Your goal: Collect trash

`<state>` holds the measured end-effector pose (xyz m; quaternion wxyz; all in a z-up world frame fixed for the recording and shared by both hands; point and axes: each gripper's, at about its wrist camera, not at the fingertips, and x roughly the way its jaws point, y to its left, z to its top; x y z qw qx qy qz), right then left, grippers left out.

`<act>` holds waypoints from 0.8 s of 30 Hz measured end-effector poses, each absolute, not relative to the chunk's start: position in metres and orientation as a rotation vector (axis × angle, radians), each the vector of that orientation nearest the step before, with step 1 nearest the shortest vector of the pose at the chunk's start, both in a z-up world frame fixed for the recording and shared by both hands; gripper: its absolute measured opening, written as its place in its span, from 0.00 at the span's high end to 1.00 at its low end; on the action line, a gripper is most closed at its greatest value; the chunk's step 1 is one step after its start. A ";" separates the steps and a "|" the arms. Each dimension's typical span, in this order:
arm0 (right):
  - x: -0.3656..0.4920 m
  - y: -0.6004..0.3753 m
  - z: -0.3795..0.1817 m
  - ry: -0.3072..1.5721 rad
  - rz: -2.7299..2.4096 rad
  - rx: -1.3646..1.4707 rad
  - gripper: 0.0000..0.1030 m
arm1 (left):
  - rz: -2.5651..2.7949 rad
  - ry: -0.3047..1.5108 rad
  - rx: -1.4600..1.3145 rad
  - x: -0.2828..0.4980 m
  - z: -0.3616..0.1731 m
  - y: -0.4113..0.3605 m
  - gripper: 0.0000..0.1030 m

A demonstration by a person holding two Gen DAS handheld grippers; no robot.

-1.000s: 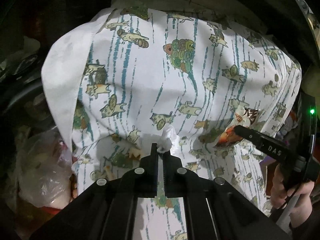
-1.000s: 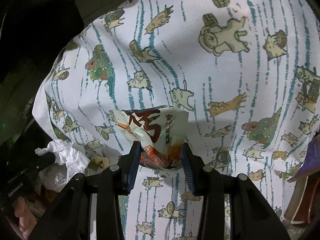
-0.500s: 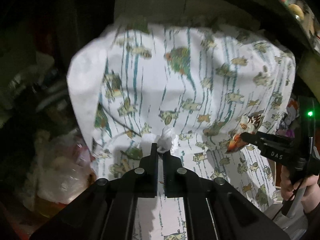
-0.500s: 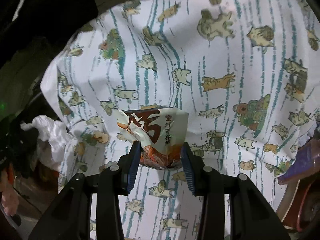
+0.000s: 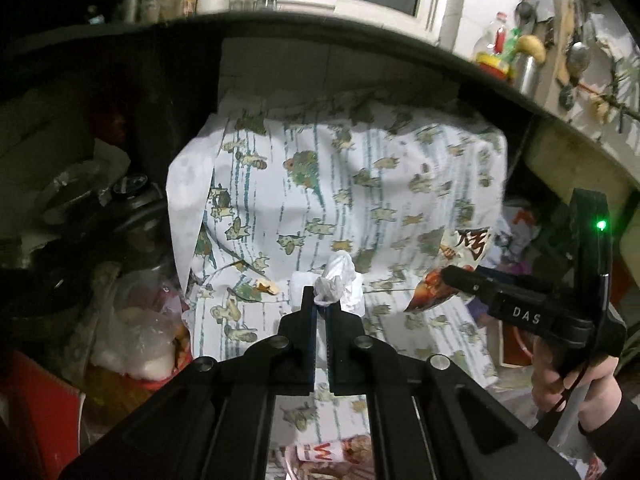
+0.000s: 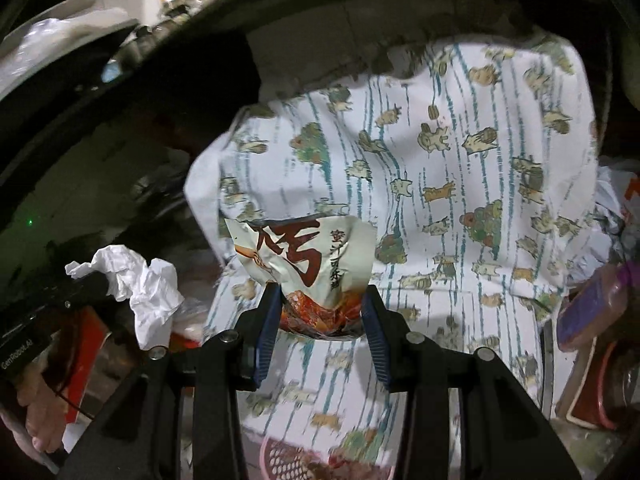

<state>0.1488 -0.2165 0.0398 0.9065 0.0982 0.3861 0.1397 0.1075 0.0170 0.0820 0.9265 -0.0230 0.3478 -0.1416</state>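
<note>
Left wrist view: left gripper (image 5: 321, 307) clenched tight on a crumpled white tissue (image 5: 335, 280), wad sticking up just past the fingertips, in front of a cartoon-print cloth (image 5: 360, 184) draped under a dark counter edge (image 5: 360, 36). Off to the right, right gripper (image 5: 448, 274) in a hand (image 5: 560, 376), grasping a snack wrapper (image 5: 460, 264). Right wrist view: right gripper (image 6: 323, 300) part-closed, blue pads pressing both sides of the snack wrapper (image 6: 308, 264), red characters on pale foil, upright between the fingers, cloth (image 6: 460, 168) behind. At left, tissue (image 6: 140, 284) held up beside it. Pink basket rim (image 6: 268, 454) low in frame, below the wrapper.
</note>
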 end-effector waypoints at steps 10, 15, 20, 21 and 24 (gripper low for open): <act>0.061 -0.215 0.060 0.767 0.327 0.223 0.61 | -0.286 0.701 -0.085 0.028 0.095 0.014 0.95; 0.047 -0.213 0.038 0.819 0.313 0.221 0.61 | -0.272 0.788 -0.114 0.013 0.064 0.014 0.95; 0.046 -0.205 0.000 0.908 0.305 0.202 0.61 | -0.266 0.877 -0.137 0.011 0.021 0.010 0.95; 0.046 -0.203 -0.009 0.928 0.306 0.207 0.61 | -0.264 0.890 -0.138 0.012 0.016 0.010 0.95; 0.045 -0.202 -0.035 0.987 0.310 0.230 0.61 | -0.261 0.952 -0.149 0.013 -0.011 0.008 0.95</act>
